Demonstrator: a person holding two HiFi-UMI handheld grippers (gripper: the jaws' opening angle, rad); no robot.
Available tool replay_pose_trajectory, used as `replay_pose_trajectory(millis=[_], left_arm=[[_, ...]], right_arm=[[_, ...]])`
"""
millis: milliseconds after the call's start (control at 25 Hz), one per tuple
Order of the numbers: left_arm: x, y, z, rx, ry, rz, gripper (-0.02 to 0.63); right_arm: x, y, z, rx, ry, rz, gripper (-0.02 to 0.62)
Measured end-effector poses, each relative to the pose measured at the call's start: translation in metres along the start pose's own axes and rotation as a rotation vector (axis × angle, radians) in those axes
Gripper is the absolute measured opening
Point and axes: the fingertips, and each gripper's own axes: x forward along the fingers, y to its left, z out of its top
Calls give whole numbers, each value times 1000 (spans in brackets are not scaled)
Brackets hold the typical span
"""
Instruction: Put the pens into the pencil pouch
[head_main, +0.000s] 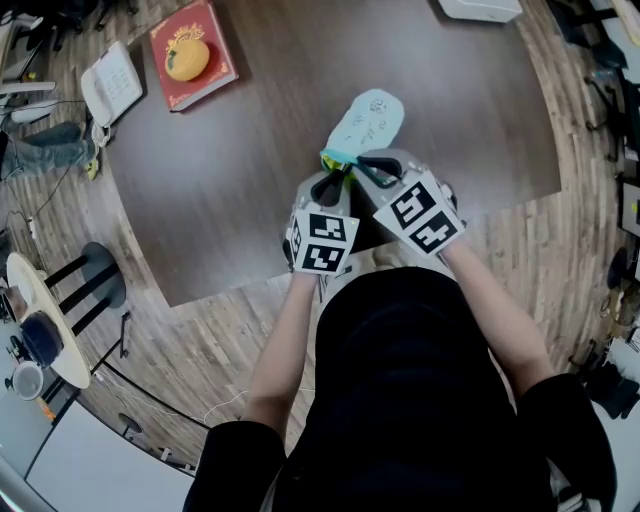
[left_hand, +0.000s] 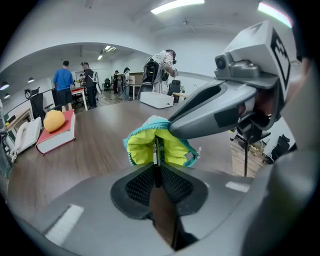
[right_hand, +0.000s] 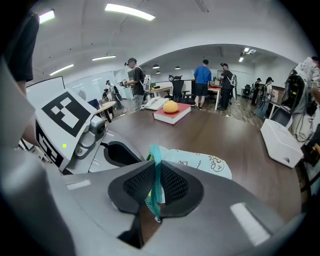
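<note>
A pale teal pencil pouch (head_main: 365, 124) with a yellow lining lies on the dark table, its mouth toward me. My left gripper (left_hand: 158, 176) is shut on a dark pen (left_hand: 156, 155). The pen's tip reaches into the pouch's open yellow mouth (left_hand: 170, 148). My right gripper (right_hand: 156, 186) is shut on the pouch's teal zipper edge (right_hand: 156, 165) and holds the mouth up. The pouch body (right_hand: 200, 161) stretches away behind the jaws. In the head view the left gripper (head_main: 336, 183) and the right gripper (head_main: 372, 170) meet at the pouch's near end.
A red book (head_main: 194, 53) with a yellow round object (head_main: 187, 59) lies at the table's far left, next to a white telephone (head_main: 111, 84). A white box (head_main: 480, 8) sits at the far edge. Several people stand at desks behind the table (left_hand: 90, 145).
</note>
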Motion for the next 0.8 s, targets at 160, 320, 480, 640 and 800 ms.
replay_pose_trajectory(millis=[160, 320, 480, 640, 800], left_arm=[[3, 1, 6, 14, -2, -8, 37], [6, 2, 10, 17, -7, -16, 37], [8, 2, 9, 19, -8, -11, 37], [9, 0, 12, 22, -15, -13, 37], [10, 1, 15, 47, -29, -11, 39]], right_arm=[[0, 1, 0, 5, 1, 3, 38], [1, 0, 0, 9, 0, 2, 38], [0, 0, 1, 10, -1, 3, 38], [-1, 0, 0, 9, 1, 6, 38], [1, -1, 2, 8, 1, 5, 38]])
